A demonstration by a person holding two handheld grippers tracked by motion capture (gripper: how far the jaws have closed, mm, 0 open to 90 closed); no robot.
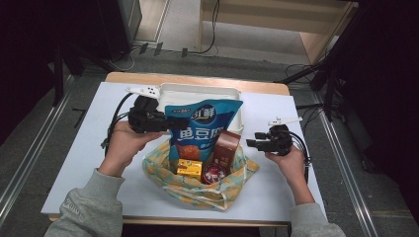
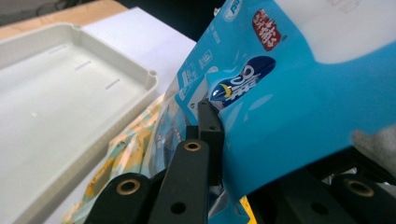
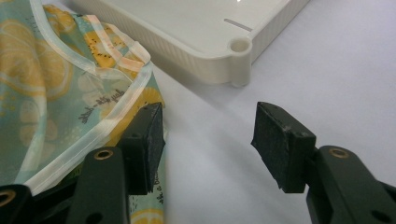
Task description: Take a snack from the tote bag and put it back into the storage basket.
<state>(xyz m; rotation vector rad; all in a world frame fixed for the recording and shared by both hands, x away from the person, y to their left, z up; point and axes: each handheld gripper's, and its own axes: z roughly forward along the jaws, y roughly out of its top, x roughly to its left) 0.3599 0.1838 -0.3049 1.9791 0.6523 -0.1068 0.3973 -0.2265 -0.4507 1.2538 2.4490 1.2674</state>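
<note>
A tall blue snack bag stands upright in a lemon-print cloth bag at the middle of the white table. My left gripper is shut on the snack bag's left edge; in the left gripper view the jaws pinch the blue foil. Beside the snack bag, the cloth bag holds a brown box, a yellow box and a red round tin. My right gripper stands open at the cloth bag's right side. Its jaws hold nothing, the left pad next to the cloth hem.
A shallow white plastic tray lies behind the cloth bag, also close in the left gripper view and the right gripper view. Bare white tabletop spreads left and right. Cables trail from both grippers.
</note>
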